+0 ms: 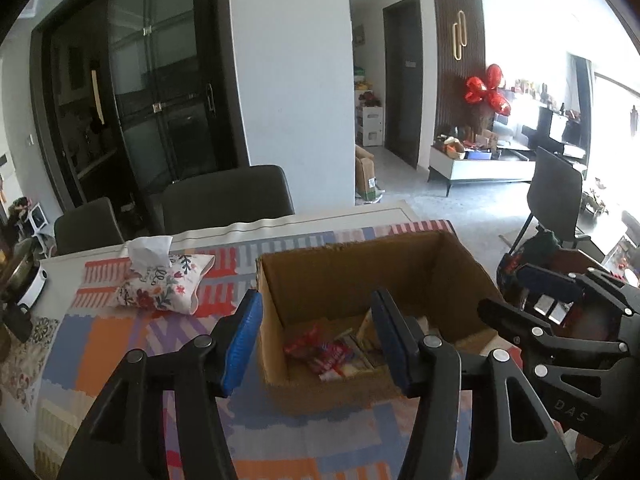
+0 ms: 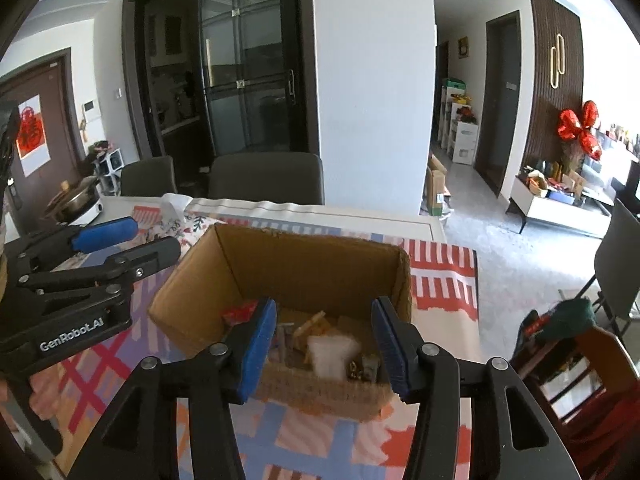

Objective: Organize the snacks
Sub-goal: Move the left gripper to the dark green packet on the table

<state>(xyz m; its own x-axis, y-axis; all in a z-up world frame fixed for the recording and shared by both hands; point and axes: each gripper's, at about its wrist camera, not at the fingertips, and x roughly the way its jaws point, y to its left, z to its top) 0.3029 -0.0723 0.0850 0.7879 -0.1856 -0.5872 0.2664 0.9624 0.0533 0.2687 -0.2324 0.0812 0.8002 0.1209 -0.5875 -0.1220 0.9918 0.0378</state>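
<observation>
An open cardboard box (image 1: pixel 360 256) (image 2: pixel 304 264) stands on the patterned tablecloth (image 1: pixel 120 340). Red snack packets (image 1: pixel 320 354) and other small packs lie on its floor. My left gripper (image 1: pixel 317 296) hovers over the box's near left corner, open, with nothing between its blue pads. My right gripper (image 2: pixel 324 304) is open above the box's near side. A blurred white packet (image 2: pixel 332 354) sits low between its fingers, clear of both pads, over the other snacks. A red packet (image 2: pixel 240 314) lies at the box's left. Each gripper shows in the other's view: the right gripper (image 1: pixel 528 300), the left gripper (image 2: pixel 156 236).
A floral tissue pouch (image 1: pixel 160 284) lies left of the box. A pot (image 2: pixel 76 200) stands at the table's far left corner. Dark chairs (image 1: pixel 228 196) line the far side, and a wooden chair (image 2: pixel 580 360) with clothing stands at the right.
</observation>
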